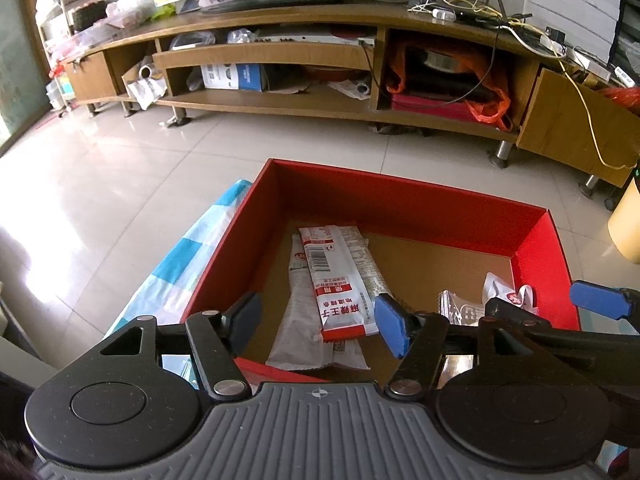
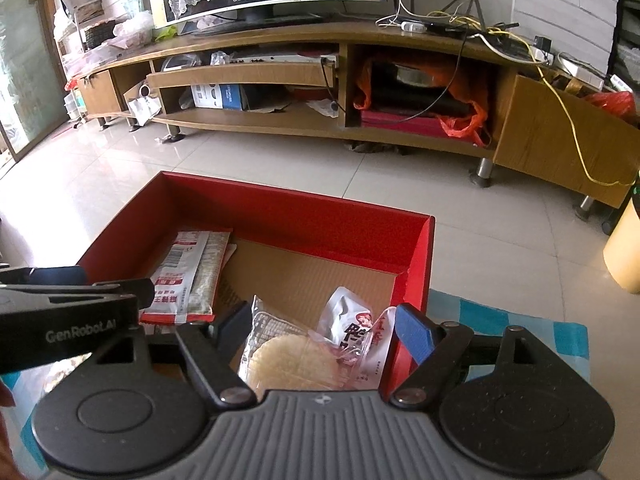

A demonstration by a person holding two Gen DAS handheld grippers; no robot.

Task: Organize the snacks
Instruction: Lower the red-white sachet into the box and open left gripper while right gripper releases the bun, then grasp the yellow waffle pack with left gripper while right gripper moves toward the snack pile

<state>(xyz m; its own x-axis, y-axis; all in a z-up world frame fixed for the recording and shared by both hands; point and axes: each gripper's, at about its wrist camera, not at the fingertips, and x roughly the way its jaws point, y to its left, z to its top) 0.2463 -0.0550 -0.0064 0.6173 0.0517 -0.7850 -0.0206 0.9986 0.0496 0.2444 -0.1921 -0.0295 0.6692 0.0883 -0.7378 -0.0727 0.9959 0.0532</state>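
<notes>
A red cardboard box [image 1: 400, 200] stands on a blue-and-white checked cloth [image 1: 180, 264]. Long red-and-white snack packets [image 1: 340, 280] lie stacked at its left end. My left gripper [image 1: 318, 320] hovers over them, open, its pads clear of the top packet. At the right end of the box [image 2: 304, 216] lie a round cracker packet [image 2: 284, 356] and white-and-red pouches [image 2: 352, 328]. My right gripper [image 2: 324, 328] hangs just above these, open, with the snacks showing between its fingers. The two grippers sit side by side; the left gripper's body [image 2: 68, 304] shows in the right wrist view.
Beyond the box is pale tiled floor [image 1: 120, 168], then a long wooden TV stand [image 1: 280, 100] full of boxes, bags and cables. A yellow cylinder [image 2: 624, 248] stands on the floor at the far right. The checked cloth [image 2: 520, 328] extends right of the box.
</notes>
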